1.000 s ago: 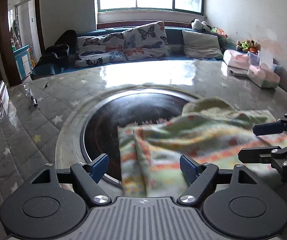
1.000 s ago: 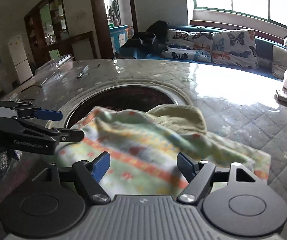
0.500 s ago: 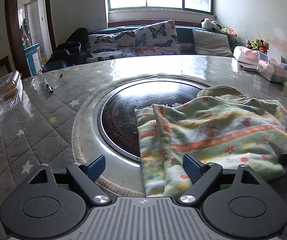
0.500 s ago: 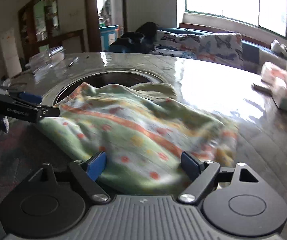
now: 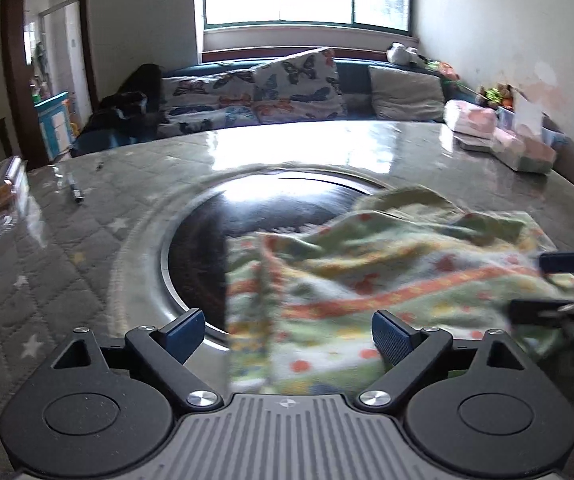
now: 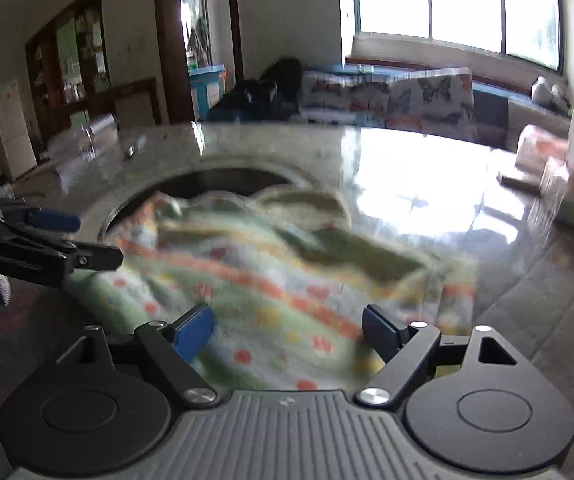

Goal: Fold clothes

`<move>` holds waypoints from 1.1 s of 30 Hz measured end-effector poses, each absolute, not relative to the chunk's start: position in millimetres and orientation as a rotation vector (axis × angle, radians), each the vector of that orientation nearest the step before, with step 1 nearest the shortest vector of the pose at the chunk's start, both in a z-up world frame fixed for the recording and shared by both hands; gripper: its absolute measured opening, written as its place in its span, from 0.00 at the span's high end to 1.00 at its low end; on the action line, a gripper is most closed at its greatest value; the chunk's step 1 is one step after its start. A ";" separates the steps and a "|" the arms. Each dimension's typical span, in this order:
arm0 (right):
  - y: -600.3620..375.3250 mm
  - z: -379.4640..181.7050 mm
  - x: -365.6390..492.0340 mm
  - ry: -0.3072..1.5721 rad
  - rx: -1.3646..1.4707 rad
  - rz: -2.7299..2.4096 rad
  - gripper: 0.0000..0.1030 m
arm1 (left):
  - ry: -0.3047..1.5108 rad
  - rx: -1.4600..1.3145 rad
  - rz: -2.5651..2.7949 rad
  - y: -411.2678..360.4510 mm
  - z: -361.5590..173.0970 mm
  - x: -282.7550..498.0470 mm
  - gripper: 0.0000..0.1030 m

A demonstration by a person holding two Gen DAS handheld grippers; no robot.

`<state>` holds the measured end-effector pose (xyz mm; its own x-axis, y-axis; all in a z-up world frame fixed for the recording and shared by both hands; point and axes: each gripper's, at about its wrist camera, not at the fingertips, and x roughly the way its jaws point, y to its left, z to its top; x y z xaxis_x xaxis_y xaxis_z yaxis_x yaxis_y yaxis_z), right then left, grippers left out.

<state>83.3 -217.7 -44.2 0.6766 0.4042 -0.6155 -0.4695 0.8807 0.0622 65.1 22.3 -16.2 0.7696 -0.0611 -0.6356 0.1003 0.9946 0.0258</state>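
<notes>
A green garment (image 5: 387, 272) with an orange stripe and coloured dots lies crumpled on the round table, partly over the dark inset disc (image 5: 203, 248). My left gripper (image 5: 287, 334) is open, and the garment's near left edge lies between its blue-padded fingers. At the right edge of the left wrist view, the right gripper (image 5: 547, 284) reaches in over the cloth. My right gripper (image 6: 287, 330) is open too, with the garment (image 6: 271, 280) spread in front of and between its fingers. The left gripper (image 6: 83, 238) shows at the left of the right wrist view. Both views are blurred.
A quilted cover (image 5: 47, 280) lies on the table. A pen (image 5: 75, 192) and a clear plastic box (image 5: 3, 196) sit at the far left, tissue packs (image 5: 499, 140) at the far right. A sofa with butterfly cushions (image 5: 287, 88) stands behind.
Both grippers drew back half a second ago and have now come forward and lower over the garment. The right gripper is further into the left view. Both stay open.
</notes>
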 end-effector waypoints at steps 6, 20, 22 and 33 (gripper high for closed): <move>-216.1 -33.6 78.3 0.646 -0.113 0.494 0.17 | 0.681 0.088 -0.075 14.7 -17.6 64.3 0.09; -198.4 -43.2 72.6 0.648 -0.149 0.526 0.04 | 0.653 0.101 -0.053 7.5 -22.6 50.3 0.00; -202.1 -45.6 70.4 0.653 -0.147 0.522 0.03 | 0.651 0.097 -0.052 8.1 -23.3 48.1 0.00; -224.1 -46.3 58.4 0.657 -0.168 0.493 0.03 | 0.656 0.053 -0.056 19.3 -25.7 34.7 0.00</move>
<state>58.4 -224.1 -46.3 0.6818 0.3852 -0.6219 -0.4892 0.8722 0.0040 34.7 19.3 -25.7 0.7909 -0.0351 -0.6110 0.0687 0.9971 0.0316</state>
